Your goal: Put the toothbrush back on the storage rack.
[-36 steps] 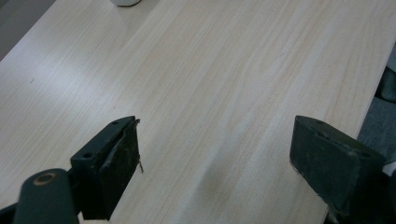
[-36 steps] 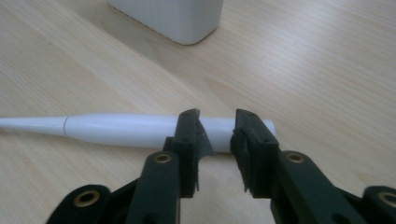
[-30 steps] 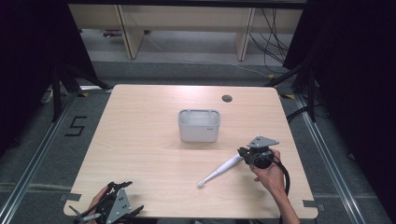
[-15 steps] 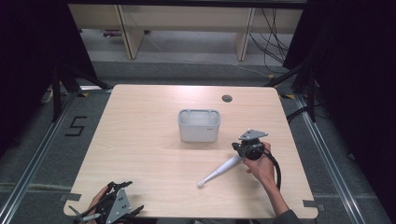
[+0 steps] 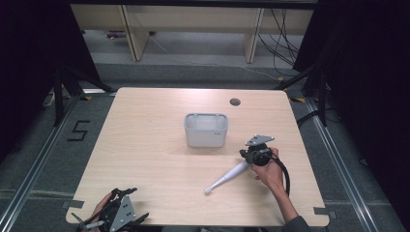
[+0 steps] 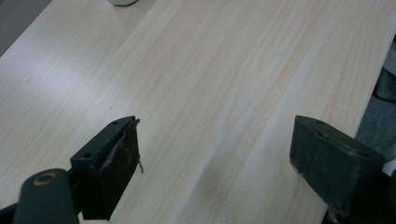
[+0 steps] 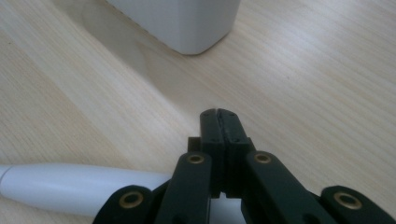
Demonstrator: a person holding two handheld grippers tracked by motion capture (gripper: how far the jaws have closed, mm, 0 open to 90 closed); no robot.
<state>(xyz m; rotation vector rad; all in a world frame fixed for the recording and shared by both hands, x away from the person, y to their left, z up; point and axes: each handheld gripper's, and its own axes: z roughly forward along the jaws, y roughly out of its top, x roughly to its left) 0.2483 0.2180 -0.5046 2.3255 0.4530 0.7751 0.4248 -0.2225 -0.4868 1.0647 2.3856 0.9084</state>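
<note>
White wand lies beside closed right tongs.

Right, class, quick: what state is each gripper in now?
Left gripper: open, jaws wide apart, holding nothing.
Right gripper: jaws shut together, nothing between them; white tool lies beside them.

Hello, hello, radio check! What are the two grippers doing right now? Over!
Left gripper open, at the table's near corner. Right gripper jaws shut, at the end of the white handle; grasp unclear. White bin beyond, nothing in between.

container mid-table, handled tool nearer, to its right
</note>
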